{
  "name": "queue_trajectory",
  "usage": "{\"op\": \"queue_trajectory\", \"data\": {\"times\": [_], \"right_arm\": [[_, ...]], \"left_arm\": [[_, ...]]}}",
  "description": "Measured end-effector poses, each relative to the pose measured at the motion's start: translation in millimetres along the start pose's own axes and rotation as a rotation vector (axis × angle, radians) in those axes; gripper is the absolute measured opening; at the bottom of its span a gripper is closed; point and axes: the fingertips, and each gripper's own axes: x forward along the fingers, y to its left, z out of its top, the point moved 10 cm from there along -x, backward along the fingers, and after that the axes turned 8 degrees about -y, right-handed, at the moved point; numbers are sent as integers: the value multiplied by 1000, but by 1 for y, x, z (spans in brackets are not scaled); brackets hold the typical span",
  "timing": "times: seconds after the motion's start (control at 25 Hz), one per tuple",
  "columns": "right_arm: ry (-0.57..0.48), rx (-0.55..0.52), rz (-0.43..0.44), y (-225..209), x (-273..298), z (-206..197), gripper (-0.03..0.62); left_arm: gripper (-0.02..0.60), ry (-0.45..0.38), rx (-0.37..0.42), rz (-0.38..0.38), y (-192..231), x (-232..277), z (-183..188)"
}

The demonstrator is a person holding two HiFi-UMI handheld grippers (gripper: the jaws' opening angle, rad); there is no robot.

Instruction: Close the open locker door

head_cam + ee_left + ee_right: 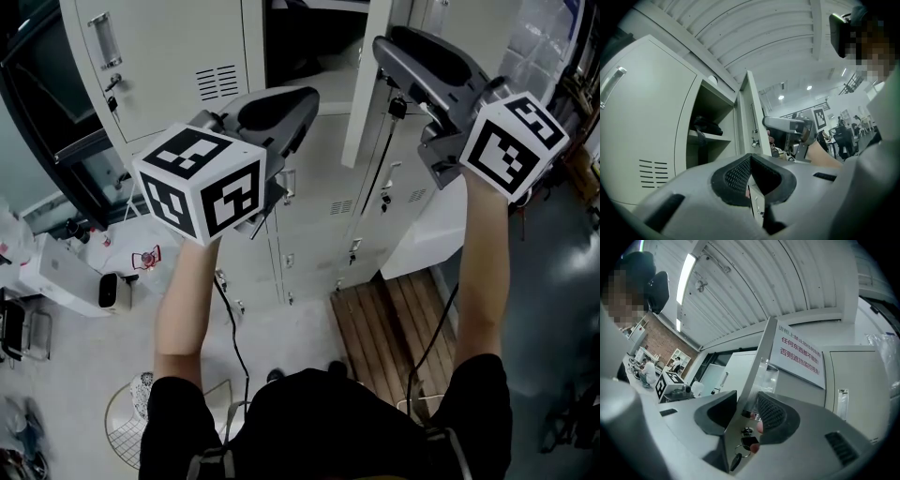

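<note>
Pale grey metal locker door [367,94] stands ajar in the head view, the right gripper [381,52] at its edge and the left gripper [302,101] beside. The left gripper view shows those jaws clenched together, empty, with the door ahead. Only the right gripper view shows parted jaws straddling the door's edge, with dangling keys [739,455] between them.

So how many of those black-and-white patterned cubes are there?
2: one cube on the left tool, the other on the right tool; no others show.
</note>
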Motion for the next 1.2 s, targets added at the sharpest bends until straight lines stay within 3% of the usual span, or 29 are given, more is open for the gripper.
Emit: {"op": "queue_trajectory", "data": {"times": [0.88,1.2], "right_arm": [[50,6,-31,9,62,-16,137],[71,4,-58,1,76,-31,95]], "left_arm": [[17,7,-11,27,34,-43,-2],[17,4,-19,39,45,-47,-10]]}}
